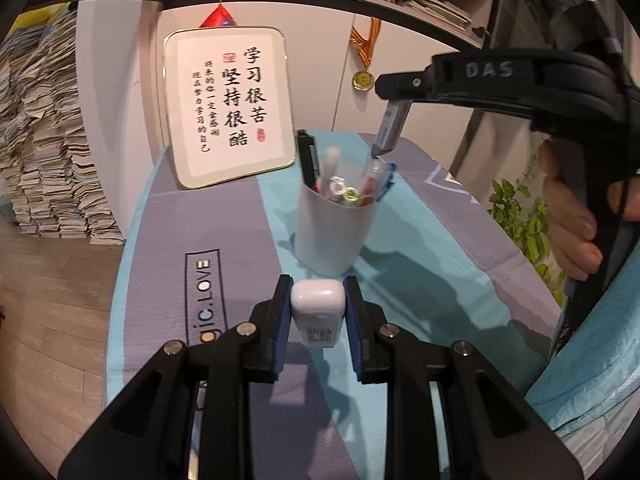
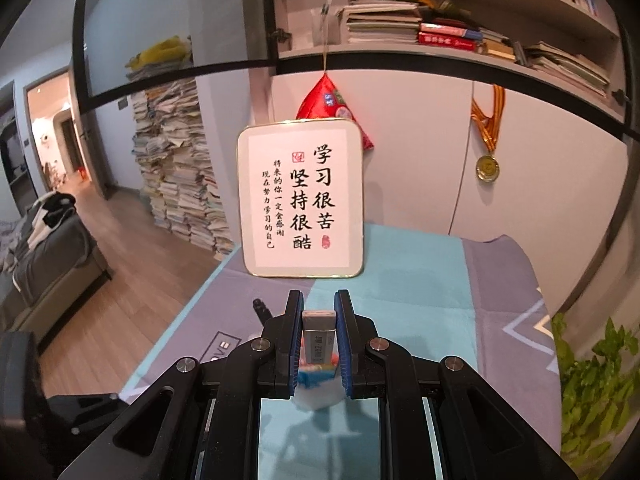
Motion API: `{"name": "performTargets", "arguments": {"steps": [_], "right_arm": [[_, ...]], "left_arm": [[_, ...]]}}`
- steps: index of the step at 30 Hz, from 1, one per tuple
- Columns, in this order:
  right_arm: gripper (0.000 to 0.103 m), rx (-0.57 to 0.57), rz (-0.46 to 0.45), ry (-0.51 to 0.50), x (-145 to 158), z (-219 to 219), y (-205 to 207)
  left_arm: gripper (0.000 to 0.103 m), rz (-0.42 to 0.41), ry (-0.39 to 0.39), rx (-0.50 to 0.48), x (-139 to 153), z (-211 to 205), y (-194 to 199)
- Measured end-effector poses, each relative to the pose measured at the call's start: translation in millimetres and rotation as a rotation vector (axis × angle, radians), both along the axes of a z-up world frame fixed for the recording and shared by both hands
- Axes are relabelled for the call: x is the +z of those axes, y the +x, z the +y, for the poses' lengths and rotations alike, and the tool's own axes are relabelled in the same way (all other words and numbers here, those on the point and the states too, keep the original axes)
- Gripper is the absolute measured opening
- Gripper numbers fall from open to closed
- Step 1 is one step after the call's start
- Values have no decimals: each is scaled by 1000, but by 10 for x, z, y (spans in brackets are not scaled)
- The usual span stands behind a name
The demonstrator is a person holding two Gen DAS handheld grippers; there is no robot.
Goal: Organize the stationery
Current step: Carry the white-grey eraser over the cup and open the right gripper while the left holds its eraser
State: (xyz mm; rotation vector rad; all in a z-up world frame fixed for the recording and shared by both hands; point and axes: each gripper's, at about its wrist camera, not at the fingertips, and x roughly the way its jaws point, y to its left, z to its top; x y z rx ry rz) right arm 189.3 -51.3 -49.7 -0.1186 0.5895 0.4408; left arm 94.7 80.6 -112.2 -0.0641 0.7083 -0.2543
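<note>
- The left hand-held gripper (image 1: 317,312) has its blue pads pressed on both sides of a small white rounded case (image 1: 317,305) with a barcode label on its lower face; the jaws stand narrow, only as wide as the case.
- Just ahead of that gripper, on the table (image 1: 400,280) with its blue and grey cloth, stands a white pen cup (image 1: 334,236).
- The cup is crowded with pens and markers (image 1: 352,190), their caps clear, white, red and blue, and a black clip-like piece (image 1: 308,158) rises from its far left rim.
- The right hand-held gripper (image 2: 319,322) is clamped on an eraser (image 2: 318,336) in a printed grey sleeve, jaws nearly together.
- In the left wrist view the right gripper reaches in from the right, held by a hand (image 1: 568,216), with the eraser hanging tip down just above the pens at the cup's right rim; whether it touches them cannot be told.
- Beyond the cup, to its left, a framed calligraphy sign (image 1: 228,104) leans against the wall.
- A medal (image 1: 363,80) hangs on the wall behind the cup.
</note>
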Motion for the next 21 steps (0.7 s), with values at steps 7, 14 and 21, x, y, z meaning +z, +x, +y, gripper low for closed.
{"name": "performTargets", "arguments": {"steps": [7,14,21], "right_arm": [[17,23,49,-34,-186,157,254],[17,9,89,-40,-309,130,375],[17,15,117,-60,-394,158,422]], "left_arm": [[23,16,-15,10,-79,104,130],[23,33,-21,-6,-140,109,227],[23,46,-27,-9,-176,118,257]]}}
